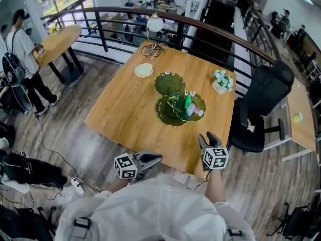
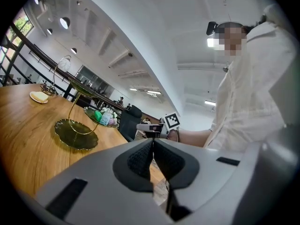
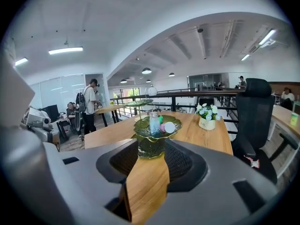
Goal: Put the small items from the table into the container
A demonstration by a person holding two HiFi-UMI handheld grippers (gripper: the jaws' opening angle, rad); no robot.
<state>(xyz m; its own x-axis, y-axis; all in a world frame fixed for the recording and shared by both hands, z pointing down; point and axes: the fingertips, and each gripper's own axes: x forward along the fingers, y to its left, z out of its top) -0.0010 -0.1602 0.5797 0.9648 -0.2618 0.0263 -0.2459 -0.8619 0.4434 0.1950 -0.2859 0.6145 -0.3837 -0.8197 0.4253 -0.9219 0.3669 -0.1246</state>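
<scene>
While our left gripper (image 1: 156, 158) hangs at the near edge of the table (image 1: 123, 109), jaws pressed together and empty, the small items (image 1: 192, 108) lie in the green tiered dish (image 1: 170, 115), and our right gripper (image 1: 207, 136) stands parted, holding nothing.

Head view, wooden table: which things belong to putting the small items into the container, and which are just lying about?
Part of the job: small bottles; green dish holding them; right gripper, open and empty; left gripper, shut.

Just lying about: flower pot; pale saucer; table lamp; black chair.
</scene>
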